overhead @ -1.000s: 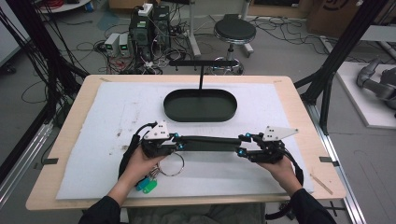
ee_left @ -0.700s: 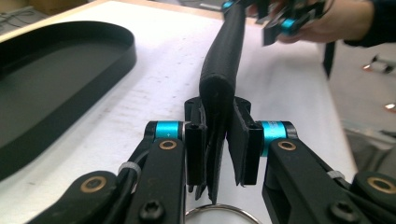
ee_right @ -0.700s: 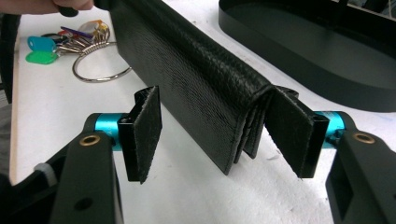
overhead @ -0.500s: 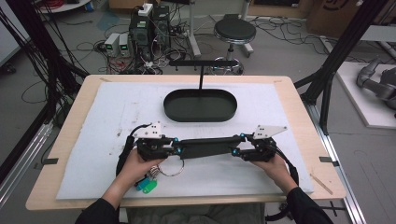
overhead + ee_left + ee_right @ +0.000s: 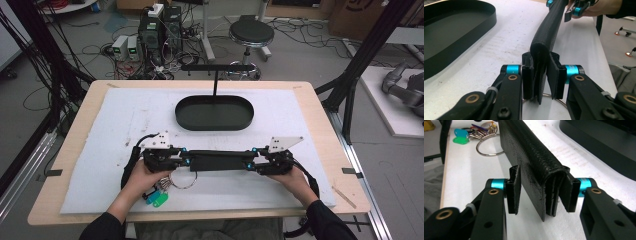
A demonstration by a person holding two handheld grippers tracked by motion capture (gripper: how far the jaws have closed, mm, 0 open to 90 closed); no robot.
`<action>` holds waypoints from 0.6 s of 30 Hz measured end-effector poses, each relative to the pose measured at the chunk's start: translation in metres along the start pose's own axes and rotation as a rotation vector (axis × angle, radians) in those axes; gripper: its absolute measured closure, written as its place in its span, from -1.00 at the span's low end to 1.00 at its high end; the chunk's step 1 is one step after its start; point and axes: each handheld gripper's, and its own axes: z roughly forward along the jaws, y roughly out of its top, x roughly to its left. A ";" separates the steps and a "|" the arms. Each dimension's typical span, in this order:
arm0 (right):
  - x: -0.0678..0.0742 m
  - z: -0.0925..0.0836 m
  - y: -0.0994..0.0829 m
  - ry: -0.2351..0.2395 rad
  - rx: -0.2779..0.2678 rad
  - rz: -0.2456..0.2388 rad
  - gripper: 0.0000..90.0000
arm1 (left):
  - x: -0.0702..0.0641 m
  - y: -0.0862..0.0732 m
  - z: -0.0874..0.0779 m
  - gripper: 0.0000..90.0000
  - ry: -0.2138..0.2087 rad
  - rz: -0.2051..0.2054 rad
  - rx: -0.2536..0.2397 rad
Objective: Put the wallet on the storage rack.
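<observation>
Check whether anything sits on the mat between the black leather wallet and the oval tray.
Nothing visible does. The folded black leather wallet, held at its ends between the left gripper and right gripper, faces bare white mat up to the black oval tray.

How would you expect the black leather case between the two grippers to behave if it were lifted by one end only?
The case looks folded from textured leather, so it would probably sag somewhat. The grain should resist slipping against the left gripper. The key ring beside it may be attached and drag, though I cannot tell.
</observation>
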 end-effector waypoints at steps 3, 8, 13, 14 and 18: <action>0.000 0.000 0.000 0.003 0.002 0.007 0.40 | 0.001 -0.001 0.000 0.64 0.004 0.006 0.000; -0.001 -0.001 0.000 0.026 0.005 0.006 0.50 | 0.000 -0.001 0.002 0.54 0.025 0.002 0.000; -0.002 0.006 -0.002 0.029 0.035 0.029 0.34 | 0.000 -0.002 0.002 0.56 0.017 0.016 -0.002; 0.000 0.011 -0.002 0.021 0.060 0.017 0.44 | -0.001 -0.002 0.002 0.57 0.021 0.019 -0.001; 0.000 0.010 -0.002 0.039 0.057 0.003 0.59 | -0.001 -0.002 0.001 0.56 0.027 0.018 0.001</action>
